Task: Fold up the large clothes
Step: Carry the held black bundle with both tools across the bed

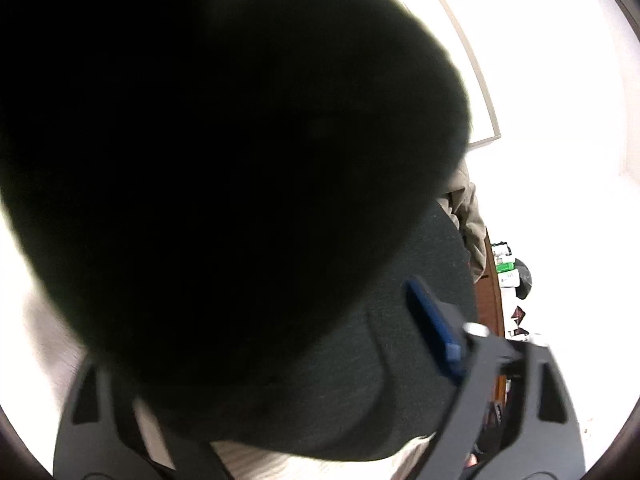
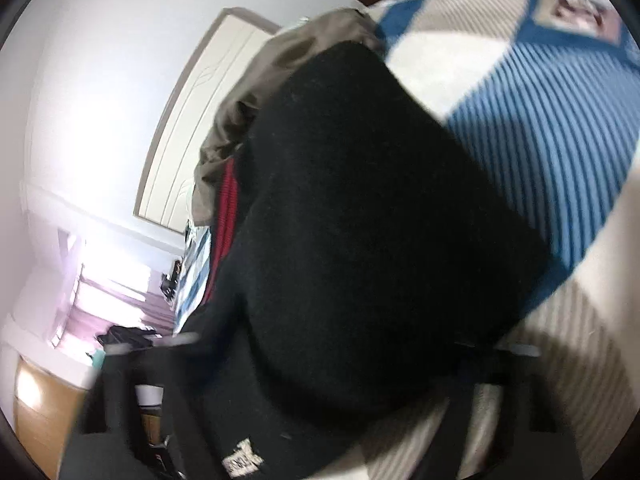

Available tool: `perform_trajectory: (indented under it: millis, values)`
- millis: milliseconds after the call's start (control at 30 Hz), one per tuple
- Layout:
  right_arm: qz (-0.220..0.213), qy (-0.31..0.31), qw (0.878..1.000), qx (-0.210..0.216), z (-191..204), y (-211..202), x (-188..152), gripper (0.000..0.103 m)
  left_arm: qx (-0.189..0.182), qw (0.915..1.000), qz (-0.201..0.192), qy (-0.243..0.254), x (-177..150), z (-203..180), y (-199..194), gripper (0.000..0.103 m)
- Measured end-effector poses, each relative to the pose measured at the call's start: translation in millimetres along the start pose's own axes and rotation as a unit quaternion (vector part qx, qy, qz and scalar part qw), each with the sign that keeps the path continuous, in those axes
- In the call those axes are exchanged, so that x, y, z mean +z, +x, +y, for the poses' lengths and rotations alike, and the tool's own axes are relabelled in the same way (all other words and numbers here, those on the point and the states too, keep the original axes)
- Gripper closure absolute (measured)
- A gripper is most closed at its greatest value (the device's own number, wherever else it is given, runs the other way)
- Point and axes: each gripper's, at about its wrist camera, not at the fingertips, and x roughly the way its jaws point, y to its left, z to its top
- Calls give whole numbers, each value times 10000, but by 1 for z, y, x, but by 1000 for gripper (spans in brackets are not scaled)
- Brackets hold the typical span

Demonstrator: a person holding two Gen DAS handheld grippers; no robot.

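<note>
A large black garment [image 1: 224, 184] fills most of the left wrist view and drapes over my left gripper [image 1: 304, 360]. Its blue-padded right finger [image 1: 432, 328] shows beside the cloth; the left finger is buried under it. In the right wrist view the same black garment [image 2: 360, 220] lies bunched between the fingers of my right gripper [image 2: 340, 344], over a blue and white striped bedspread [image 2: 540, 120]. A white label [image 2: 242, 462] shows on the cloth near the bottom. Both sets of jaws are mostly hidden by fabric.
A beige garment [image 2: 240, 120] and a red one [image 2: 226, 216] lie beyond the black cloth. A white door [image 2: 192, 140] and bright window [image 2: 100, 280] are at the left. A wooden bed edge [image 1: 490, 292] and clutter [image 1: 508, 268] show in the left wrist view.
</note>
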Motion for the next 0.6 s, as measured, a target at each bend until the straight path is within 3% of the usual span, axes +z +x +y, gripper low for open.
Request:
perform_trajectory:
  millis: [33, 133, 267, 433, 600]
  values:
    - [3, -95, 10000, -22, 5, 0, 0, 61, 21, 10000, -21, -21, 2, 2, 0, 47]
    - [175, -13, 9998, -62, 0, 9, 3, 61, -167, 9997, 76, -176, 7, 9, 2, 50]
    - [152, 2, 9999, -73, 1, 13, 4, 66, -151, 9997, 44, 199, 7, -3, 1, 62]
    - [101, -253, 9996, 56, 25, -15, 3, 71, -342, 9985, -125, 397, 10, -19, -15, 69]
    - [105, -739, 9969, 245, 75, -51, 15, 72, -687, 9952, -305, 627, 19, -46, -48, 70]
